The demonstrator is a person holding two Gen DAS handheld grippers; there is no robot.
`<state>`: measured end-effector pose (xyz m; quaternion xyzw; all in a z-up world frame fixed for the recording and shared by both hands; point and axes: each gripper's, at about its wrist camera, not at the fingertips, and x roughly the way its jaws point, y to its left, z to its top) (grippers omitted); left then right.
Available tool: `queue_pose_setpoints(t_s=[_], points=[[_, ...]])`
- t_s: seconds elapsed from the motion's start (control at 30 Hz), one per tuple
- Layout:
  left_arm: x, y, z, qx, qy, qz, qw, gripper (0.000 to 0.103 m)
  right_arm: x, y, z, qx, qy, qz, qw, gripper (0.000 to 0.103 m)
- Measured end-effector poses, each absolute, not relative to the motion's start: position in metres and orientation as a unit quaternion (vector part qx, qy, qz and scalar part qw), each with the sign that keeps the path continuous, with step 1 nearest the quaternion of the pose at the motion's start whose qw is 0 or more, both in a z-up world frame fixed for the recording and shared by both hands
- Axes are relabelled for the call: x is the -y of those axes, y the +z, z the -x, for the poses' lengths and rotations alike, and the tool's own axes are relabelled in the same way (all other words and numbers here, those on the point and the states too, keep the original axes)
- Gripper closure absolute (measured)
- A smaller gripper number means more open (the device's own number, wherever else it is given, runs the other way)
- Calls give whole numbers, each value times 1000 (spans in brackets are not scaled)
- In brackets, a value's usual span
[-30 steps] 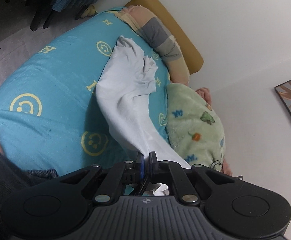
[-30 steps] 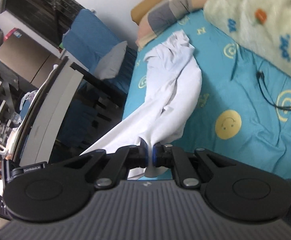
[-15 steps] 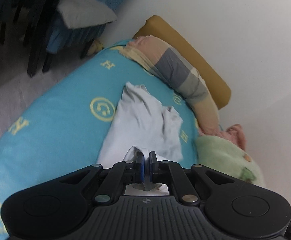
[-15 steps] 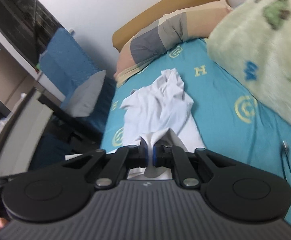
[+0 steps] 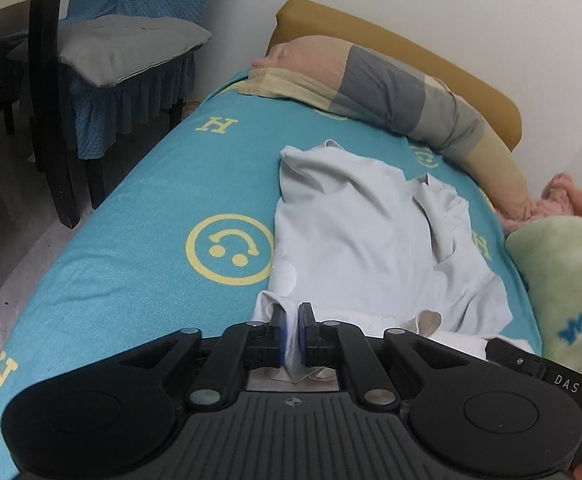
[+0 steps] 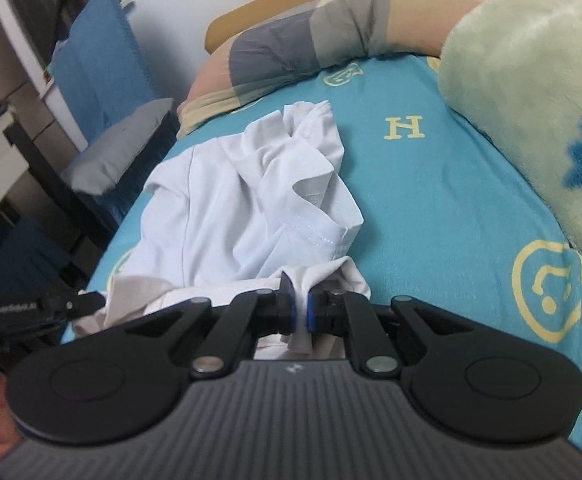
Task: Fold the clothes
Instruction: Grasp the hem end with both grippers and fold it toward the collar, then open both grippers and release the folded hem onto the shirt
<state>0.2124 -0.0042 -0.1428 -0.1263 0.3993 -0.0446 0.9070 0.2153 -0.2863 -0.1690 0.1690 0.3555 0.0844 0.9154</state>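
A white T-shirt point(image 5: 363, 236) lies spread and rumpled on the turquoise bed sheet point(image 5: 143, 208), its far end near the pillow. It also shows in the right wrist view point(image 6: 243, 208). My left gripper point(image 5: 289, 320) is shut on the shirt's near left edge. My right gripper point(image 6: 299, 300) is shut on the shirt's near right edge. Both hold the fabric low over the sheet point(image 6: 431, 208). The other gripper's body shows at the edge of each view.
A striped pillow point(image 5: 391, 80) and a brown headboard point(image 5: 411, 48) lie at the far end. A green fleece blanket point(image 6: 531, 80) lies on the right of the bed. A blue-covered chair with a grey cushion point(image 5: 123, 48) stands left of the bed.
Both grippers have moved forward and down toward the pillow end with the shirt. The shirt, hanging stretched a second ago, now lies spread on the sheet.
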Motion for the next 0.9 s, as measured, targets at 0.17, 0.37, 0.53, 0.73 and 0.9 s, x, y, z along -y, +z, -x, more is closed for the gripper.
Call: queue_pose_setpoints(t_s=[0.17, 0.37, 0.53, 0.73, 0.9], points=[[13, -125, -192, -387, -57, 104, 914, 35, 282, -153, -201, -336, 95, -167, 922, 37], [15, -95, -140, -370, -76, 110, 919, 21, 277, -125, -158, -314, 88, -172, 930, 28], [11, -81, -100, -389, -81, 127, 909, 17, 276, -107, -116, -312, 71, -188, 929, 28], [-13, -113, -61, -478, -98, 286, 825, 16, 284, -108, -69, -351, 51, -265, 897, 27], [-28, -163, -52, -525, -72, 418, 738, 18, 297, -127, -46, -378, 44, -381, 843, 26]])
